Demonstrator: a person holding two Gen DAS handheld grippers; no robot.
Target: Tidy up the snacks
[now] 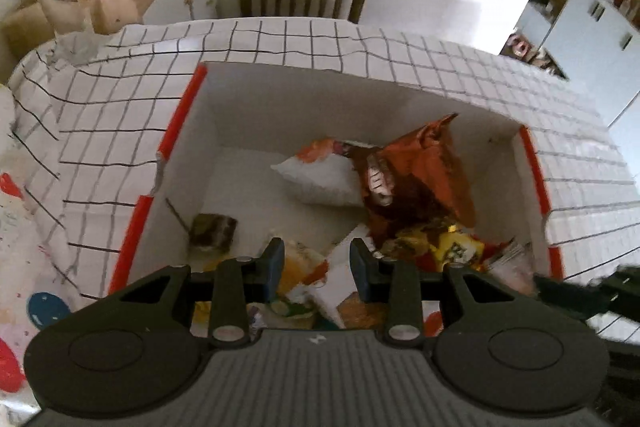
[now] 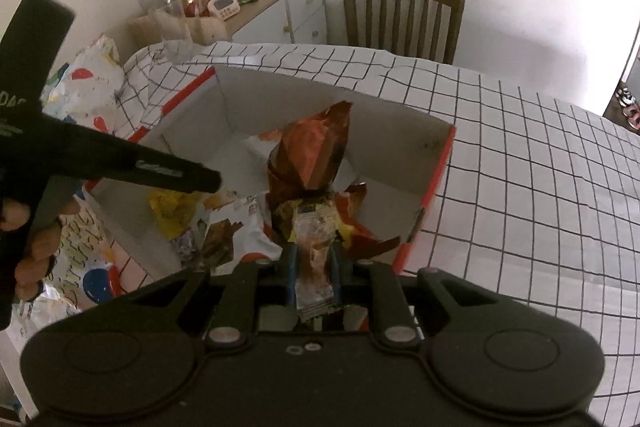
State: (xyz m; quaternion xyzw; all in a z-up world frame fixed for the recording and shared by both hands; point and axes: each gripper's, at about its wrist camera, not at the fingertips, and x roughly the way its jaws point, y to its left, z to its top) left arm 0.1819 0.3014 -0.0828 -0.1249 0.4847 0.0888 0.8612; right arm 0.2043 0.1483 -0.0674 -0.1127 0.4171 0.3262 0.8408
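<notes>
Two grippers hang over one big white box [image 1: 280, 99] with red edges, and the box sits on a table with a checked cloth [image 1: 480, 67].

From the left wrist view, the left gripper [image 1: 318, 263] points down into the box. Its jaws are partly apart, and nothing is pinched between them. Right under them, in the near part of the box, lie a white and orange packet [image 1: 320, 279] and a yellow bag [image 1: 456, 247]. A tall orange and brown bag [image 1: 416, 171] stands further in, leaning on a white bag [image 1: 324, 179]. A small brown pack [image 1: 212, 231] lies to the left, by the box wall. The other gripper pokes in at the right edge.

From the right wrist view, the right gripper [image 2: 314, 267] has its jaws nearly together, clamped on a thin snack packet [image 2: 316, 255]. The packet is long and flat. Its long side runs the same way the fingers point, so one end sticks out ahead toward the box and the other end comes back toward the camera. The box is straight ahead and below, and the packet's front end is already over the pile of snacks near the tall orange and brown bag [image 2: 316, 151]. The left gripper [image 2: 192, 179] reaches in from the left, held by a hand [image 2: 32, 247].

I think the right hand is the one about to put a snack down. It only needs to go lower and let go.
</notes>
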